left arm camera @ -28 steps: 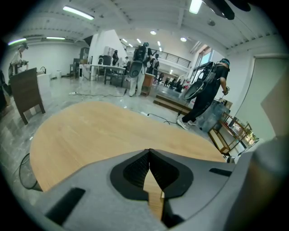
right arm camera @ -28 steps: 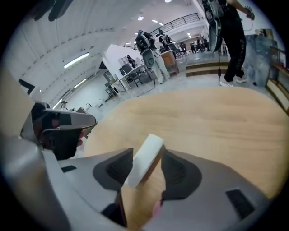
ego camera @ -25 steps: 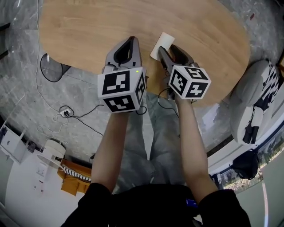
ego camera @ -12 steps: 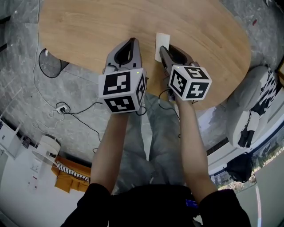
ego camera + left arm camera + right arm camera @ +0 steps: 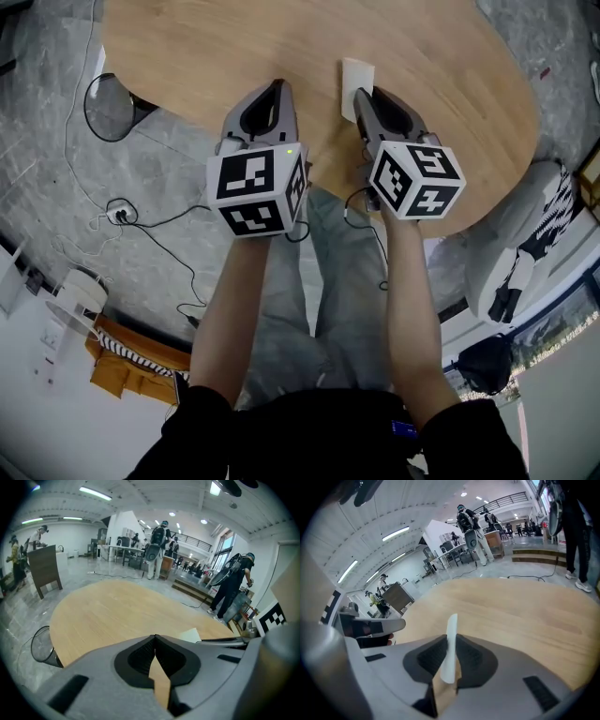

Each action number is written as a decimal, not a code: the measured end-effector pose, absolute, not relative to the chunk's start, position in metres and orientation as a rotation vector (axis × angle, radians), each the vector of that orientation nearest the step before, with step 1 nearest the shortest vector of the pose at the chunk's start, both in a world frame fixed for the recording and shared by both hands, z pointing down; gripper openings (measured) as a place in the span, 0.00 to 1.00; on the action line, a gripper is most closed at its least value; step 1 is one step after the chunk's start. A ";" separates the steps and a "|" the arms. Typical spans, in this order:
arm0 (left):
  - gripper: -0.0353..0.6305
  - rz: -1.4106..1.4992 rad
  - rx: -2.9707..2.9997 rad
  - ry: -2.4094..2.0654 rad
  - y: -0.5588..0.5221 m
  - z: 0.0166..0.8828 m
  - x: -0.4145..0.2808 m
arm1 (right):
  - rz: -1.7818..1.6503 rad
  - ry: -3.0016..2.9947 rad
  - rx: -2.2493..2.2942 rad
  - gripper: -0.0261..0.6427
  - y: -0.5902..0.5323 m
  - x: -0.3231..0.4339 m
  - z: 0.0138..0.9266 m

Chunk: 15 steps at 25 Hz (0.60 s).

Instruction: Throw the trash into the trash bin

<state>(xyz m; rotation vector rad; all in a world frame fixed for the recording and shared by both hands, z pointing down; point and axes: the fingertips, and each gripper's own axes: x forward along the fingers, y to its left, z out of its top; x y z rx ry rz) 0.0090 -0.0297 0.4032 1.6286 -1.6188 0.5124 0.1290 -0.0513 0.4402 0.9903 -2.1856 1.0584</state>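
A white piece of paper (image 5: 357, 75) sticks up over the oval wooden table (image 5: 234, 47), near its front edge. My right gripper (image 5: 362, 97) is closing on it; in the right gripper view the paper (image 5: 451, 623) stands edge-on between the pads of the right gripper (image 5: 450, 649), which press on it. My left gripper (image 5: 277, 87) hovers beside it to the left, shut and with nothing in it; the left gripper (image 5: 155, 639) sees the paper (image 5: 190, 634) to its right. A black wire trash bin (image 5: 111, 108) stands on the floor by the table's left end, the same trash bin (image 5: 42, 644) showing low left in the left gripper view.
A pale chair (image 5: 525, 225) with a black-and-white cloth stands right of the table. Cables and a socket strip (image 5: 117, 216) lie on the grey floor at left, with a white device (image 5: 75, 295) and an orange bundle (image 5: 131, 361) nearer me. People stand far off in the hall.
The paper lay flat on the table before; now my right gripper has closed on it, and it stands on edge, shifted right. The left gripper keeps its shut pose.
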 end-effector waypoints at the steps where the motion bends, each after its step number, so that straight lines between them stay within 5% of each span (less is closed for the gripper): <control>1: 0.06 0.507 1.618 -1.629 -0.027 0.403 0.002 | 1.046 -2.191 0.981 0.13 -0.051 0.122 0.439; 15: 0.06 0.398 1.376 -1.809 0.034 0.411 -0.138 | 0.920 -2.265 0.789 0.13 -0.044 -0.011 0.430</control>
